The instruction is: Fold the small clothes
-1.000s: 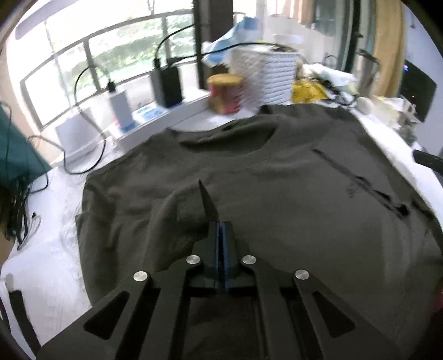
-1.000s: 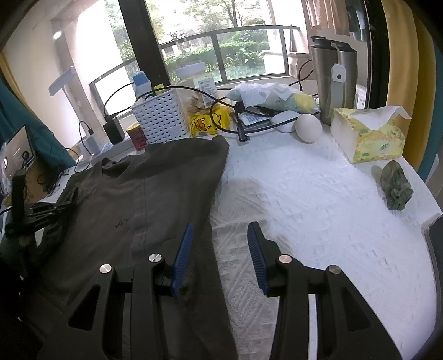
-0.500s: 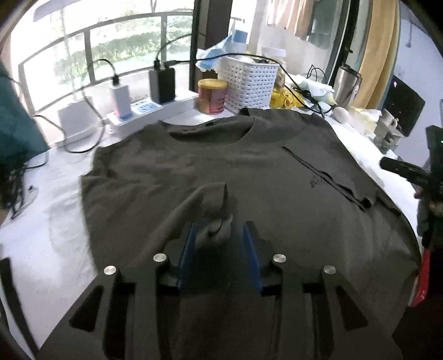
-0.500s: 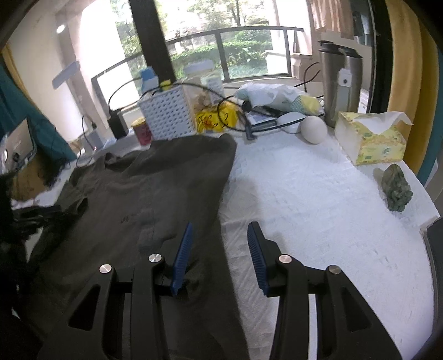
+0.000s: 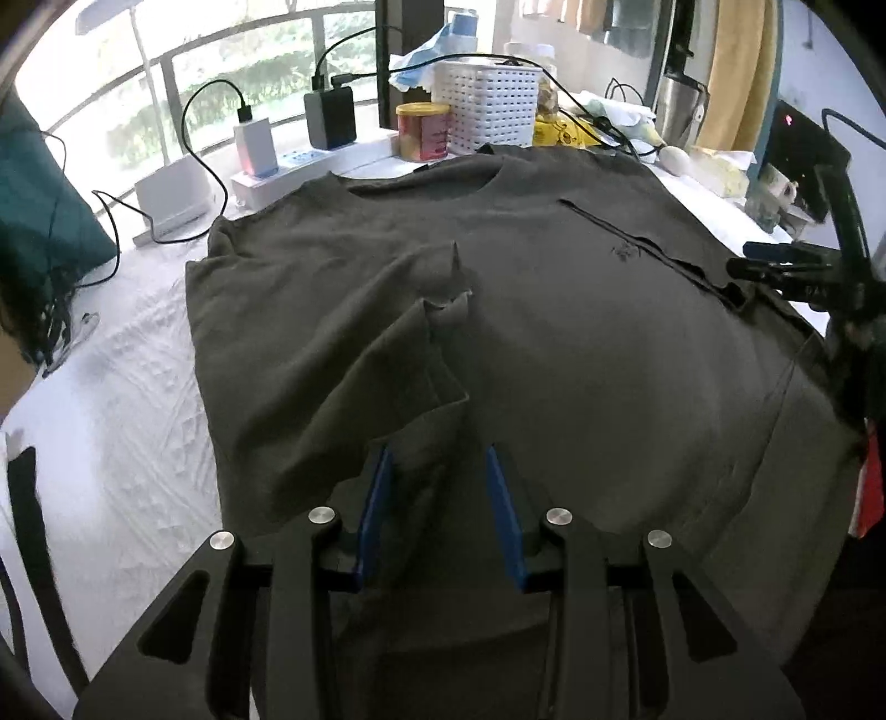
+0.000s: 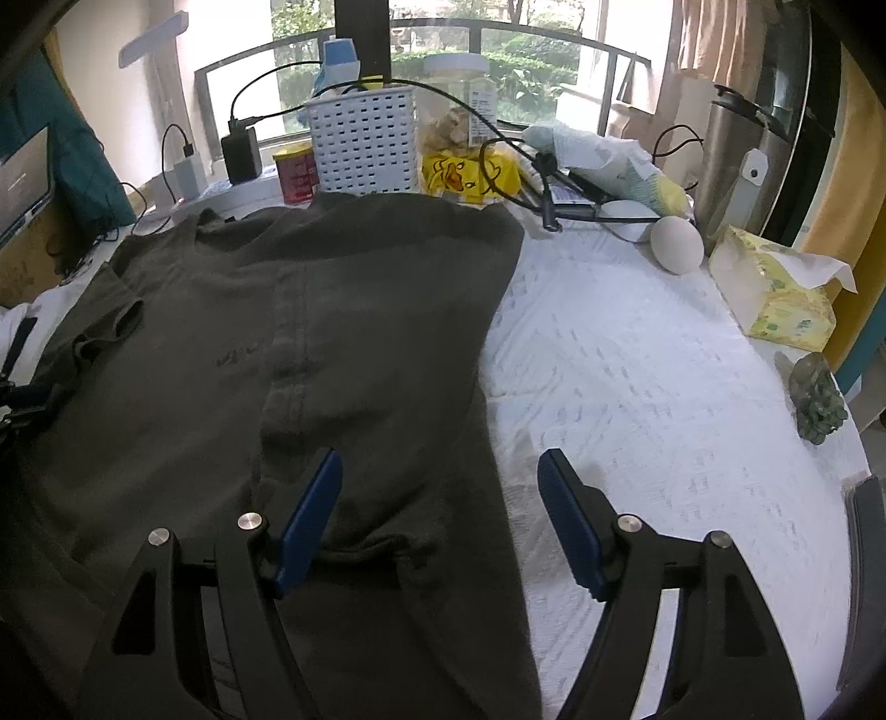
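A dark olive T-shirt lies spread over the white textured surface, its neckline toward the window, both sleeves folded in over its body. A small dark mark sits on the chest, too faint to read.

The left gripper hangs over the folded left sleeve, its blue pads apart; the cloth lies loose between them and nothing is pinched. The right gripper stands wider, and its jaws have just been opening. One pad is over the shirt's side edge, the other over bare surface, with the hem lying slack between them.

Along the window side stands a white perforated basket; light blue cloth pokes above its rim, and black cables drape across the top. Just beside it is a red and yellow can, whose label I cannot read. Behind the basket is a clear jar with a white lid, pale pieces inside and a white label with print too small to make out. A yellow packet with a duck cartoon lies at the shirt's far edge. Further right are a white egg-shaped object, a steel tumbler and a yellow and green tissue box with a tissue sticking out. A small green figurine sits near the surface's edge. Chargers are plugged into a white power strip.
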The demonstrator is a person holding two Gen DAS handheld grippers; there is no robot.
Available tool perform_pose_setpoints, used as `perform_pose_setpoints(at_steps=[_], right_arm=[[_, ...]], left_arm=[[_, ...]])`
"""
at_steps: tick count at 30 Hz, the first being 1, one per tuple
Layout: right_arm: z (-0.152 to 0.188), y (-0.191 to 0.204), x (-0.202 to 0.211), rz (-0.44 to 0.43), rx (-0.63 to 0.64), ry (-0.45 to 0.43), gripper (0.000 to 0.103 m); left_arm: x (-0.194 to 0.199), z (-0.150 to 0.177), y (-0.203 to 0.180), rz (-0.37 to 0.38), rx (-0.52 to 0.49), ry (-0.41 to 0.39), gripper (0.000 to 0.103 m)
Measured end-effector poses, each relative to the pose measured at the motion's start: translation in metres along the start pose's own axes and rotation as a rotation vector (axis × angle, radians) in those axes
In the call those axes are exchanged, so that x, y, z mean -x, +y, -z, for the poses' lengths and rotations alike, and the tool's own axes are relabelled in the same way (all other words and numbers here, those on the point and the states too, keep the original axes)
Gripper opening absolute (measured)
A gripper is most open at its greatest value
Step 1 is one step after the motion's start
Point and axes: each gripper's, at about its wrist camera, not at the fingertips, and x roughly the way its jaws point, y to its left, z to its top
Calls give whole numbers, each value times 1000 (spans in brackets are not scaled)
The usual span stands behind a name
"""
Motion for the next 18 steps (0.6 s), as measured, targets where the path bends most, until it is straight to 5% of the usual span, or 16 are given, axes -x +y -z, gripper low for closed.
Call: perform_pose_setpoints(at_steps=[1, 6, 10, 16, 18], right_arm=[[0, 1, 1, 1, 3, 1, 73], [2, 1, 4, 9, -4, 2, 74], [3, -1, 4, 10, -14, 4, 74], [3, 4, 1, 7, 0, 2, 87], [6, 9, -6, 6, 29, 39, 87]], left_arm=[[2, -1, 0, -1, 0, -8, 28], [17, -5, 9, -12, 42, -50, 26], [15, -4, 19, -57, 68, -64, 39], [-4, 1, 9, 13, 33, 3, 41], [0, 3, 1, 33, 7, -16, 33]])
